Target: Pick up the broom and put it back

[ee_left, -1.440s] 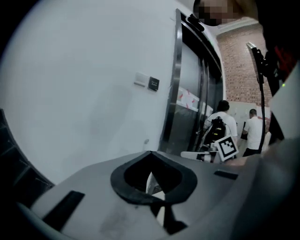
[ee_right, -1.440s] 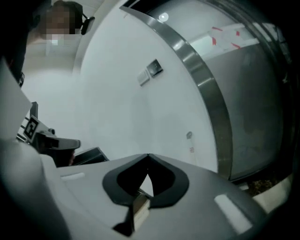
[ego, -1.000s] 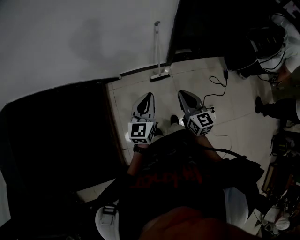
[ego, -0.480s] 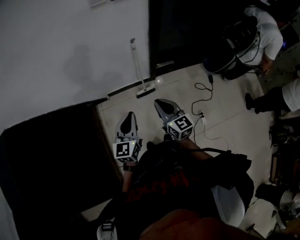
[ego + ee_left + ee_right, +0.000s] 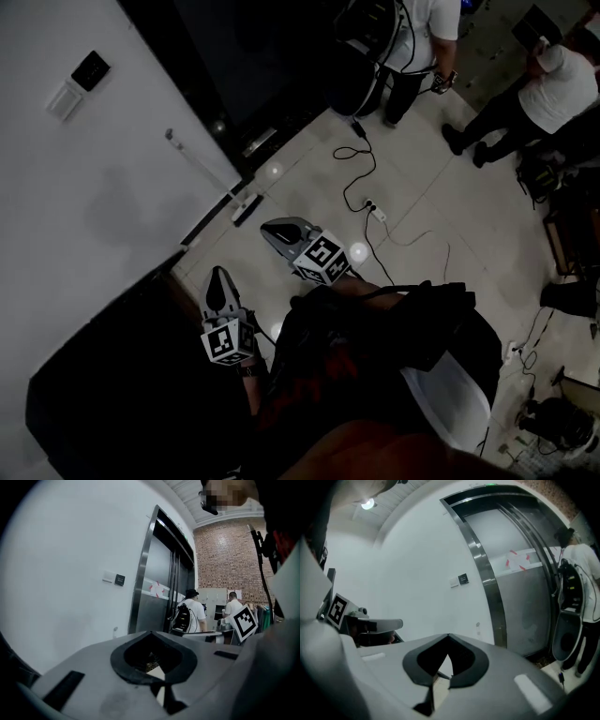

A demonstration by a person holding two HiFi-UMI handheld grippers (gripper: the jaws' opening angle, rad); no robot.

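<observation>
The broom (image 5: 211, 178) leans against the white wall, its head (image 5: 246, 212) on the floor by the elevator frame. Its handle top shows small above the jaws in the left gripper view (image 5: 115, 630) and in the right gripper view (image 5: 477, 625). My left gripper (image 5: 216, 275) is held above the floor, short of the broom and below it in the head view; its jaws meet at the tips and hold nothing. My right gripper (image 5: 266, 227) is shut and empty, its tip a short way from the broom head. Both point toward the wall.
A steel elevator door (image 5: 253, 66) stands right of the broom. A cable and power strip (image 5: 373, 211) lie on the tiled floor. Two people (image 5: 412, 37) stand at the far right. A dark mass (image 5: 103, 375) fills the lower left beside the wall.
The head view has swung, so the broom now sits at the upper left. Both grippers have moved toward the wall and stay shut, holding nothing.
</observation>
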